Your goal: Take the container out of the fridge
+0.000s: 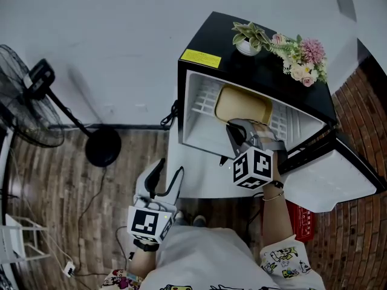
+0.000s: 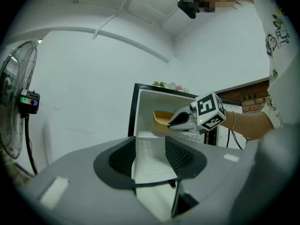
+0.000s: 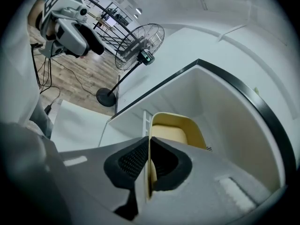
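**Item: yellow container, held at the rim, inside the open fridge**

The yellow container [image 1: 242, 104] lies on the wire shelf of the fridge [image 1: 196, 110], at 12 o'clock from the person. The right hand-held gripper [image 3: 149, 146] is pinched narrow on its near rim, with the thin wall between the pads. This hold suits a straight pull outward. The left hand-held gripper [image 2: 150, 149] hangs back at 8 o'clock, jaws wide and empty, probably kept free to support the load. The door [image 1: 338, 180] is swung out to 4 o'clock, so the front of the opening is clear. The way out toward 6 o'clock looks open. The fridge's side walls flank the container with some room. The fan [image 1: 24, 101], at 9 o'clock, stands well apart.
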The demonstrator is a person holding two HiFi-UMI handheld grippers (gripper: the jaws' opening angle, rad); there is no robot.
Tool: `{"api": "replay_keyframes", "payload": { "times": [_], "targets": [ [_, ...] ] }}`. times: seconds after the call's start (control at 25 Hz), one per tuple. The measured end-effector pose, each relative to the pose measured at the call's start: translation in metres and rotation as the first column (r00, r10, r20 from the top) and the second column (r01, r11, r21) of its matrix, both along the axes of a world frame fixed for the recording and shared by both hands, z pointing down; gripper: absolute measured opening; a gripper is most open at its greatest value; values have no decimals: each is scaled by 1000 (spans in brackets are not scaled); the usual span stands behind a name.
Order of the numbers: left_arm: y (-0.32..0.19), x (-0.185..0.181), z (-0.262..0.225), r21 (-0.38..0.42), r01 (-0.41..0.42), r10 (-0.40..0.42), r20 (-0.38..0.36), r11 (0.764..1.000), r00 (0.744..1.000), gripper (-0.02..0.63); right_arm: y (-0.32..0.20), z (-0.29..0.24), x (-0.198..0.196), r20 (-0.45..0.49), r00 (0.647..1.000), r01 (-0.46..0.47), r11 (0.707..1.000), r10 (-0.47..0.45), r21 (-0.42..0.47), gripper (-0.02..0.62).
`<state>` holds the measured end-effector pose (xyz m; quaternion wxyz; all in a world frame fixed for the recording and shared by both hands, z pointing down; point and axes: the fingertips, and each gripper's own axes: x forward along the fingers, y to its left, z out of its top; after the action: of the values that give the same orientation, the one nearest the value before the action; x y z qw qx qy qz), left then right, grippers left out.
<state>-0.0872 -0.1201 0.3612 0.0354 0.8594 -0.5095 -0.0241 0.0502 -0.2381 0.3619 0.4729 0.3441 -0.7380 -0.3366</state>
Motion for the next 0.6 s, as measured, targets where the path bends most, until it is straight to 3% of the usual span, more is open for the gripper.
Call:
{"api": "replay_keyframes", "payload": {
  "times": [0.6],
  "targets": [
    [11,20,-5,18,-40,39,31,999,999,125,53,-12,5,121,993,0,1000,0,6,15]
  ]
}}
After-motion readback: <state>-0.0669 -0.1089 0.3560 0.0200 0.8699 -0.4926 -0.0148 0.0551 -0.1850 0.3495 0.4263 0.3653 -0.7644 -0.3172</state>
